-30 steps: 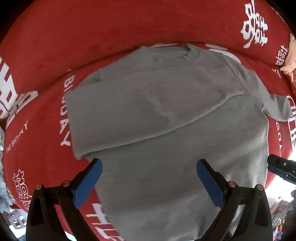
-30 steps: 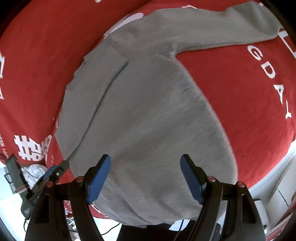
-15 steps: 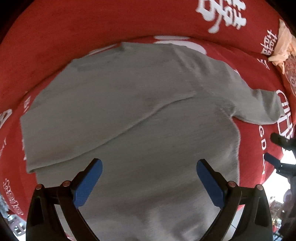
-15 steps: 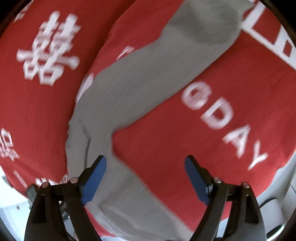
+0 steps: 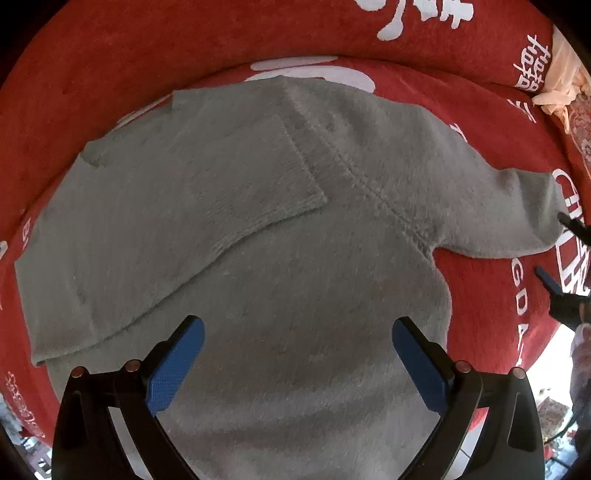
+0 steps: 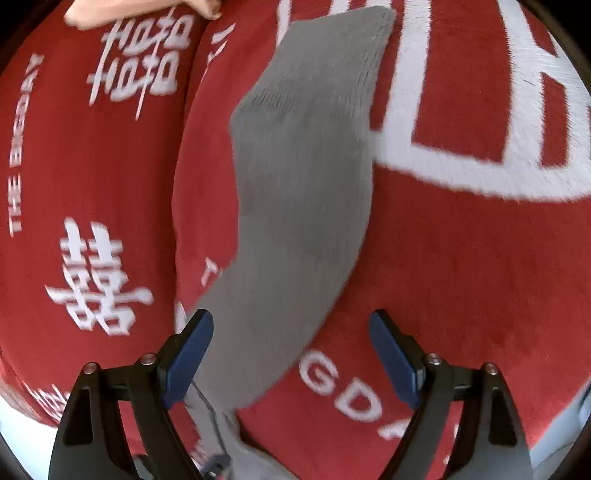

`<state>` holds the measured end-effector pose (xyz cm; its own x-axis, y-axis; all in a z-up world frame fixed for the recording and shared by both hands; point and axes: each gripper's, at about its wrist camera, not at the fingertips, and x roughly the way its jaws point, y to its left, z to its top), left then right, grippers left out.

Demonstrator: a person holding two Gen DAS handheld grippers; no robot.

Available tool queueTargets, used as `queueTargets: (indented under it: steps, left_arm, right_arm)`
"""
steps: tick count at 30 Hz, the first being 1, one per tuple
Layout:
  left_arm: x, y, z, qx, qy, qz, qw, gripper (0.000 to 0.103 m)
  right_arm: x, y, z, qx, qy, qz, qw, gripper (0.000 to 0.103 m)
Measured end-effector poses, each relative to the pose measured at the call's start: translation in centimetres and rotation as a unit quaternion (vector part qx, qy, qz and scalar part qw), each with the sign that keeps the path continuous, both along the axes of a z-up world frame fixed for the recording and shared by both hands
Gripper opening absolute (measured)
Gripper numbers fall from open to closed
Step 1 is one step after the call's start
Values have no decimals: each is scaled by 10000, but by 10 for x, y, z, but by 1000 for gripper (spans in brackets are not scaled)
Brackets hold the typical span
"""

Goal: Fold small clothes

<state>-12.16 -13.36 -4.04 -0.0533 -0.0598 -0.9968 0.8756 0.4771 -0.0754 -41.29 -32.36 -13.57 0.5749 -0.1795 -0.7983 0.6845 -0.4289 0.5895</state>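
Observation:
A grey knit sweater point(image 5: 295, 258) lies flat on a red blanket point(image 5: 110, 55). One sleeve is folded across the sweater's chest point(image 5: 207, 192). The other sleeve point(image 5: 491, 206) stretches out to the right. My left gripper point(image 5: 297, 332) hovers open over the sweater's lower body, with nothing between its blue pads. At the right edge of the left wrist view, my right gripper point(image 5: 548, 243) stands by the outstretched sleeve's cuff. In the right wrist view my right gripper point(image 6: 291, 354) is open just above that sleeve point(image 6: 303, 184). The sleeve runs up to its cuff point(image 6: 354, 33).
The red blanket point(image 6: 461, 277) carries large white characters and lettering and covers a cushioned seat and backrest. A peach cloth point(image 5: 561, 85) lies at the far right corner. The seat's front edge and bright floor point(image 5: 554, 369) show at lower right.
The left gripper slid to the right over the sweater and came closer. The right gripper swung off the sweater's body, rolled, and now points along the outstretched sleeve with wider jaws.

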Motion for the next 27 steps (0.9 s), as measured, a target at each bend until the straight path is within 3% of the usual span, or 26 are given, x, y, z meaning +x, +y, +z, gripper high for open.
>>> queueTargets:
  steps: [8,10,11,12,13,19,27]
  left_arm:
    - [-7,-17,-9,63,-99,-93,9999,102]
    - [-11,-21,-10,90,-115,-105,9998,102]
    - [-10,-20,-10,97,-120,-113,9998,102]
    - [-11,-21,-10,100,-116,-115,9998,102]
    - [-11,-21,-11,104,-114,-111,9998,102]
    - [-8,-15,-10,93,-166,-49,9998,102]
    - [21,11,5,-201,-207,376,9989,102]
  right_arm:
    - [-1,-28,-12,-106,-619,-358,9974,89]
    - [3,-31,-12,-73,-640,-366,9973,81]
    - [2,-31,-12,-17,-645,-394,9971,65]
    - [2,-31,-14,59,-678,-445,9967,26]
    - [-1,-29,-18,170,-768,-513,9956,6]
    - [1,-24,-6,-142,-1635,-629,9844,5]
    - [82,-36,57,-787,-2739,436,9575,5]
